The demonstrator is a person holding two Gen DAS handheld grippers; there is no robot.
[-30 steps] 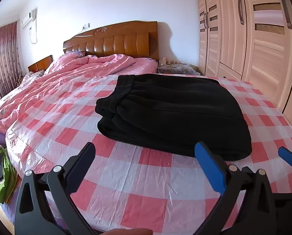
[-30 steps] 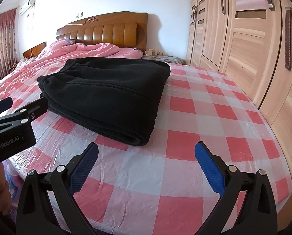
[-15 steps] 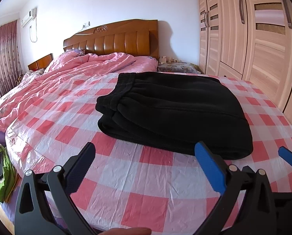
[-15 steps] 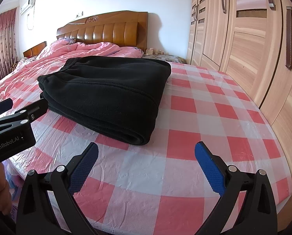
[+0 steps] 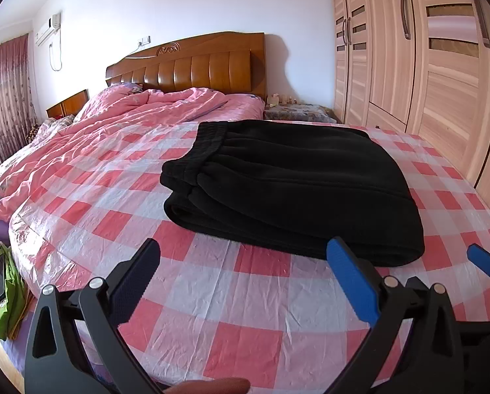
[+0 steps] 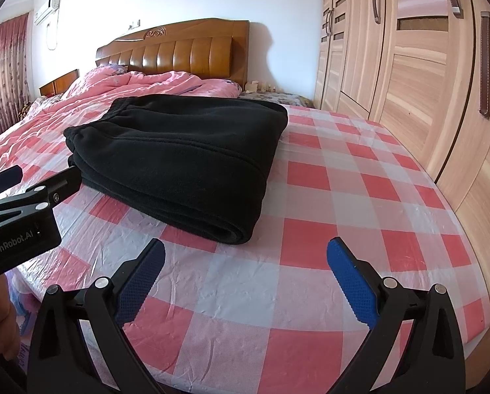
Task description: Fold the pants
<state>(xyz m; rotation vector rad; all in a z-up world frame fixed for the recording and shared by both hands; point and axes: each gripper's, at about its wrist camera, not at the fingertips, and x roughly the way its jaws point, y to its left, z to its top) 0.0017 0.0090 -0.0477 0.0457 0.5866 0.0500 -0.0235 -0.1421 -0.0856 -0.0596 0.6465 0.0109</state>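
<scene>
The black fleece pants (image 5: 291, 184) lie folded in a thick rectangle on the red-and-white checked sheet (image 5: 212, 295), waistband at the left. They also show in the right wrist view (image 6: 179, 157). My left gripper (image 5: 245, 275) is open and empty, held above the sheet just short of the pants' near edge. My right gripper (image 6: 245, 275) is open and empty, near the pants' front right corner. The left gripper's body (image 6: 18, 216) shows at the left of the right wrist view. A blue fingertip of the right gripper (image 5: 484, 261) shows in the left wrist view.
A crumpled pink quilt (image 5: 113, 124) covers the bed's far left, below a wooden headboard (image 5: 192, 65). A wooden wardrobe (image 6: 425, 82) runs along the right side. A green bag (image 5: 2, 282) lies on the floor at the left. A nightstand (image 5: 297, 111) stands by the headboard.
Both grippers have drifted slightly, so the pants sit a little lower and closer in view. The pants have not moved and both grippers stay open.
</scene>
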